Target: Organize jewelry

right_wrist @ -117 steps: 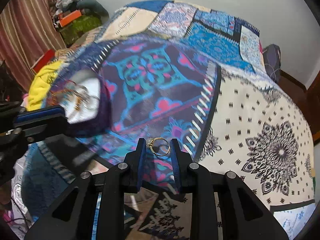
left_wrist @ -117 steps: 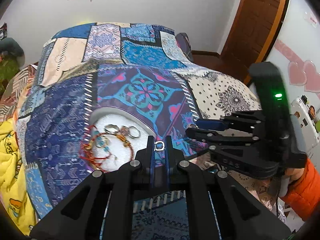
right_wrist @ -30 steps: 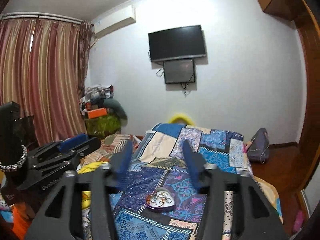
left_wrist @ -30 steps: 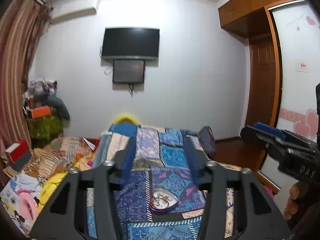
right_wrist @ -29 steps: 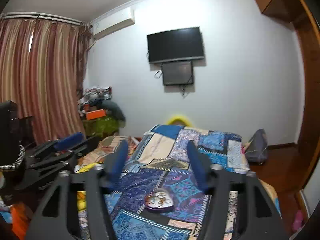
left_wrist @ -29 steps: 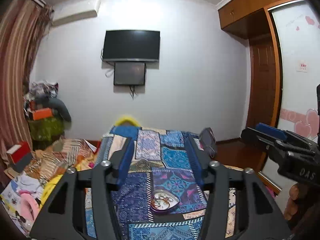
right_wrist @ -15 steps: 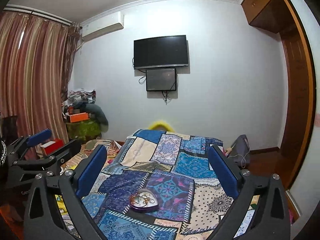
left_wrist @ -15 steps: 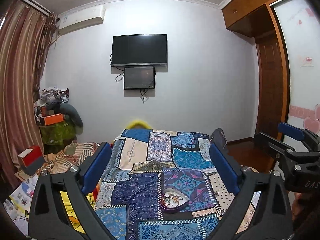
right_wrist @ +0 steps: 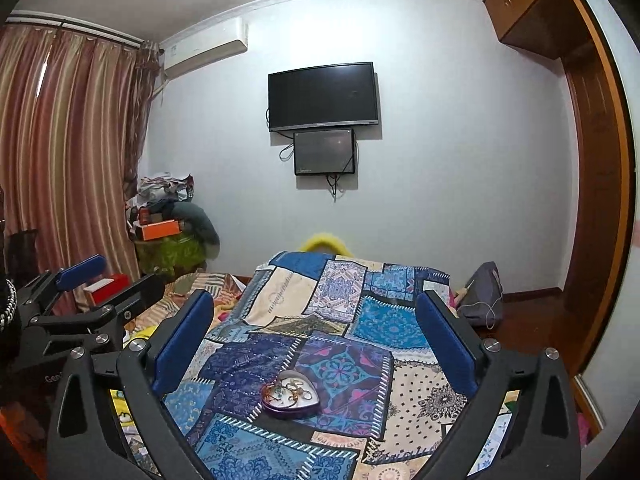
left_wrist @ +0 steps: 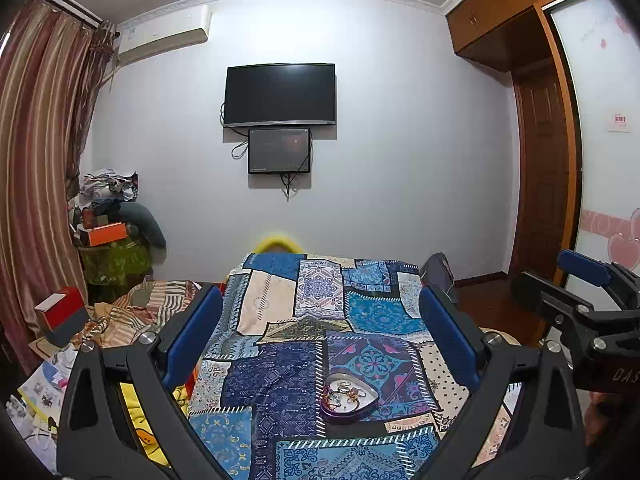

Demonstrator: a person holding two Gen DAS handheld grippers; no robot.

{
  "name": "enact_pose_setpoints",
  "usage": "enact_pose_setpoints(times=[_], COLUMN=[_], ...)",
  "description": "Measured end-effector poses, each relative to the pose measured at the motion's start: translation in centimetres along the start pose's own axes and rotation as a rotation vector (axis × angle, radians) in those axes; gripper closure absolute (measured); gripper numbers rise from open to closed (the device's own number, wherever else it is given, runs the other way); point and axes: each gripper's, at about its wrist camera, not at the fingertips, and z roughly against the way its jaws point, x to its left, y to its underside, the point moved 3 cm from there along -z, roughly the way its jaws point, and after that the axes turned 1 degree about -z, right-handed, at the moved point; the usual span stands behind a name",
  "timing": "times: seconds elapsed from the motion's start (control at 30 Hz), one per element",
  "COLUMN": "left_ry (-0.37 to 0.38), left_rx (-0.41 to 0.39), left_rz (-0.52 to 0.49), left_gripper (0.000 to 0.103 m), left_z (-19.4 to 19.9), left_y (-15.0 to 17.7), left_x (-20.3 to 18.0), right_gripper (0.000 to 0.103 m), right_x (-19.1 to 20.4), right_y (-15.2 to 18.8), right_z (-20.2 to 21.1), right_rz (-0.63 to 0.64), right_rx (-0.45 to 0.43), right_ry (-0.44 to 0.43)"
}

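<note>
I look along both sets of tongs into a bedroom with a pale wall, where a dark television (left_wrist: 279, 94) hangs with a smaller dark screen (left_wrist: 279, 151) just below it, striped reddish curtains (right_wrist: 68, 152) on the left and a wooden door (left_wrist: 542, 176) on the right. A bed (left_wrist: 280, 312) fills the lower middle of both views, covered by a patchwork quilt of blue, cream, purple and teal panels. My left tongs (left_wrist: 320, 340) stand wide apart with nothing between their blue pads, framing the quilt. My right tongs (right_wrist: 308, 344) are equally spread and empty, and each pair shows at the edge of the other's view. On the quilt, toward the near end of the bed and well away from both sets of tongs, sits a heart-shaped dish (left_wrist: 349, 398) with a purple wall and a pale inside. In the right view the same heart-shaped dish (right_wrist: 291, 396) lies between the blue pads, farther along the bed. Inside it rests a small tangle of jewelry (right_wrist: 289, 390): a few thin metal rings and reddish-orange beaded loops, piled together. The pieces are too small for me to count or tell apart.
</note>
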Motion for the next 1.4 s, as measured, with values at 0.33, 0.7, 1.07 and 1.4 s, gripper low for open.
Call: enact_pose_setpoints(times=[0.33,0.7,1.07,1.4], left_ry=[0.007,0.005,-0.008,-0.002], left_rx=[0.006,0.009,0.006,0.0], left_rz=[0.013,0.011,0.003,0.003], left_gripper=[0.002,0.001,0.001,0.001], left_z=[-0.41,-0.68,-0.61,-0.44], left_y=[0.11,0.16,0.36,0.46], left_x=[0.12,-0.04,0.0,-0.04], right_gripper=[0.003,0.003,0.003,0.003], right_x=[-0.16,-0.22,-0.21,-0.39], right_y=[0.2,-0.08,-0.06,-0.03], right_z=[0.15,0.15,0.08,0.12], right_rz=[-0.006,-0.004,0.0,-0.009], right_rx=[0.015,0.017,0.021,0.025], right_ry=[0.004,0.004,0.004,-0.005])
